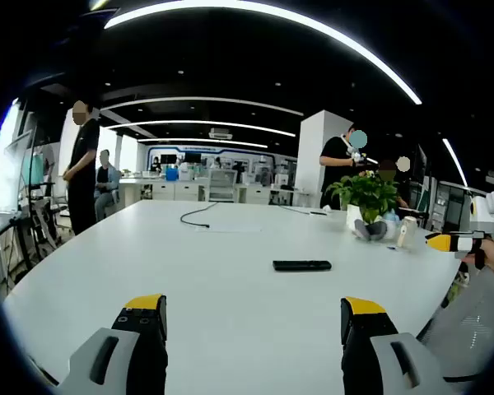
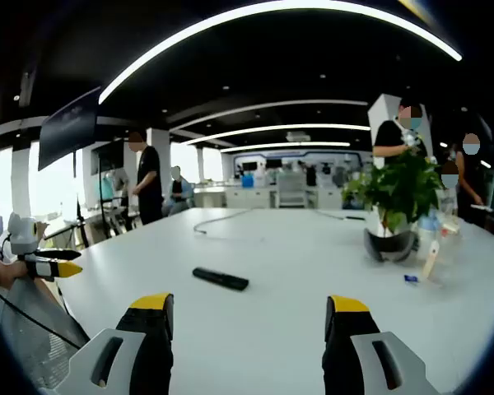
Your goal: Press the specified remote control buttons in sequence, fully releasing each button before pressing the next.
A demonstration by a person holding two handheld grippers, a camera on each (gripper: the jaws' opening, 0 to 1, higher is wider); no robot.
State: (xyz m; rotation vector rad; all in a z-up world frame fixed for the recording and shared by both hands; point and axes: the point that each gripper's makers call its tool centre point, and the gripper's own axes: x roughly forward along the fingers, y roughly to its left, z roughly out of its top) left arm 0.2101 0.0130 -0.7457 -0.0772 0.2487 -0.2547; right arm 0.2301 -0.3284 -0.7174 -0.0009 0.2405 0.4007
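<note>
Looking down your left gripper, the jaws are spread wide with nothing between them, hovering over the near edge of the white table. The remote control is lying flat well ahead, at roughly 1 o'clock from the jaws, and its long axis runs straight across that view, 9 to 3. Can't make out which end is the front, and the buttons are way too small to read. Your other gripper pokes in at 3 o'clock with its yellow tips aimed back toward the table.

From your right gripper it's the same deal, jaws wide apart and gripping nothing. There the remote sits at about 11 o'clock, its long axis tilted slightly, running 10 to 4. A potted plant stands on the table at 1 o'clock, well apart from the remote, with a small bottle just beside it. A black cable lies farther back on the table.
</note>
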